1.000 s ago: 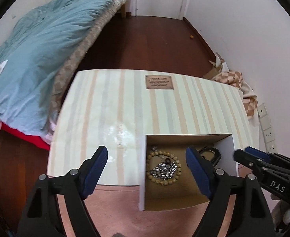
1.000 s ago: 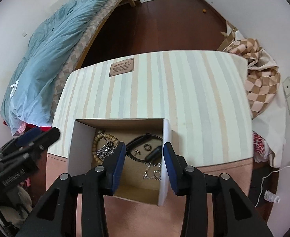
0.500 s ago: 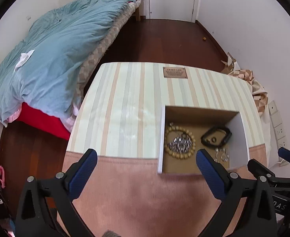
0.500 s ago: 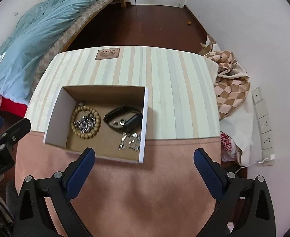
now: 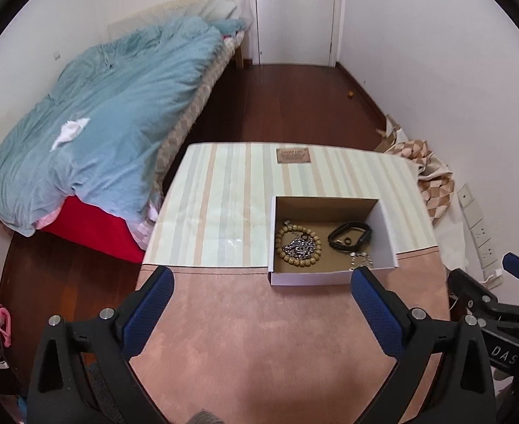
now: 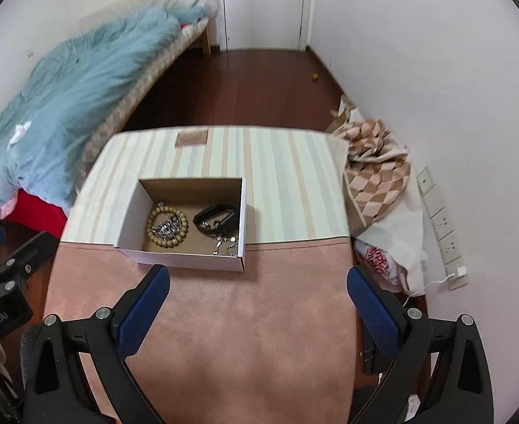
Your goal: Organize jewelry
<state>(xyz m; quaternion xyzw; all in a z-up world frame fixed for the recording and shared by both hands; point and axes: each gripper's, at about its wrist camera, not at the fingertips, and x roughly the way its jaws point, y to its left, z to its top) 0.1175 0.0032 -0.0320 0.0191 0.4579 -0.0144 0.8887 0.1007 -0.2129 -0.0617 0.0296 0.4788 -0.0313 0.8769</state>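
Note:
An open white cardboard box (image 5: 386, 233) (image 6: 132, 212) stands on the table where the striped cloth meets the pink cloth. Inside lie a wooden bead bracelet (image 5: 297, 244) (image 6: 167, 228) around a silver chain, a black band (image 5: 350, 235) (image 6: 217, 218) with a small ring, and a silver piece (image 5: 360, 259) (image 6: 226, 244) at the near right corner. My left gripper (image 5: 263, 298) is open and empty, held back over the pink cloth. My right gripper (image 6: 259, 298) is open and empty, also held back from the box.
The table carries a striped cloth (image 5: 224, 205) with a brown label (image 5: 293, 155) and a pink cloth (image 5: 259, 335). A bed with a blue duvet (image 5: 100, 134) is at the left. Checked fabric and bags (image 6: 376, 176) lie by the right wall. A door (image 5: 294, 10) is at the back.
Both grippers have pulled back and up from the box. The right gripper opened wide from a narrow gap inside the box. The box now sits farther off in both views.

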